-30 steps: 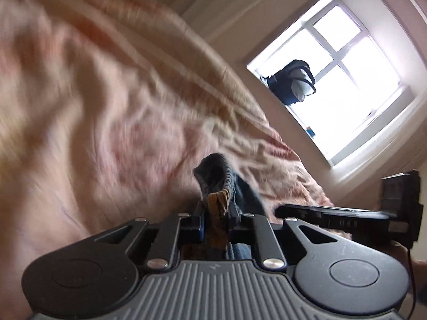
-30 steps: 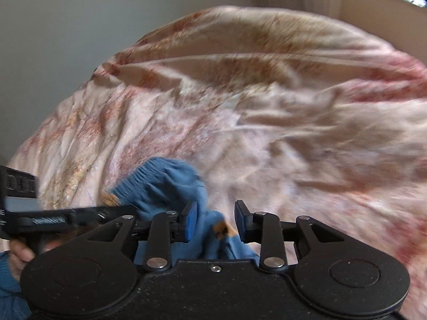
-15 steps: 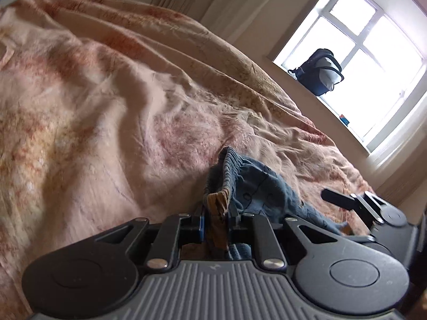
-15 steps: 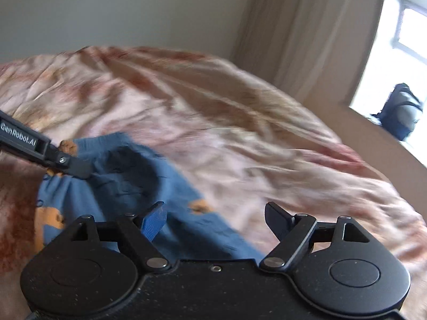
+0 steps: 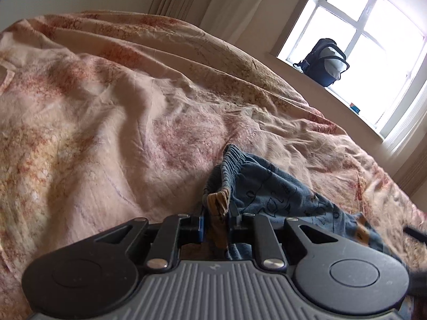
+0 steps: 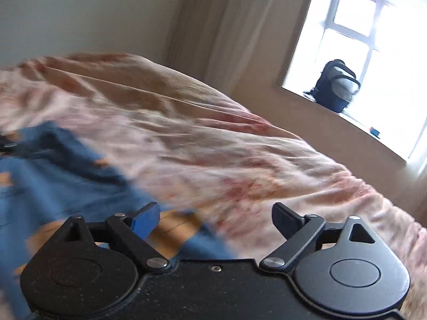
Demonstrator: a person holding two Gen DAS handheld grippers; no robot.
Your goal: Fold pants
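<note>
Small blue pants [image 5: 269,189] with black doodles and orange patches lie on a pink floral bedspread [image 5: 112,122]. My left gripper [image 5: 217,220] is shut on the pants at their gathered waistband, with an orange fold of cloth between the fingers. In the right wrist view the pants [image 6: 53,170] spread blurred at the left. My right gripper [image 6: 216,217] is open wide and empty, just above the pants' near edge.
The rumpled bedspread [image 6: 240,160] covers the whole bed. A dark backpack [image 5: 324,62] sits on the windowsill at the far right, also in the right wrist view [image 6: 337,85]. Curtains [image 6: 213,26] hang beside the window.
My right gripper has let go of the pants, opened wide and swung right toward the window. My left gripper keeps its hold and has lowered the waistband toward the bed.
</note>
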